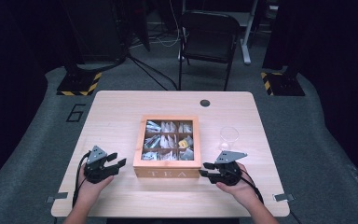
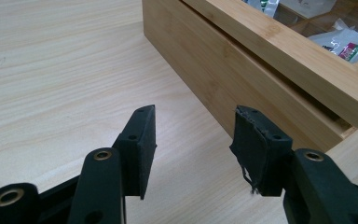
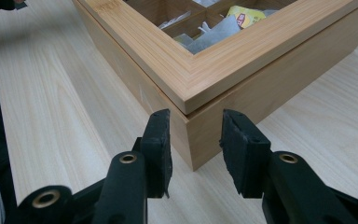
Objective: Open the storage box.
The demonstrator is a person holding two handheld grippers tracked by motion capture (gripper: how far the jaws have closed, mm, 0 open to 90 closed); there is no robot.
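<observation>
A square bamboo tea box [image 1: 167, 173] with a glass-paned lid sits mid-desk [image 1: 116, 112], its compartments full of crinkled paper and foil sachets. The left tool [image 1: 117, 165], matte black with frayed rubber pads, gapes empty beside the box's left wall. The right tool [image 1: 203, 169] stands open, straddling the near right corner without touching. A clear plastic cup [image 1: 229, 138] stands just right of the box.
</observation>
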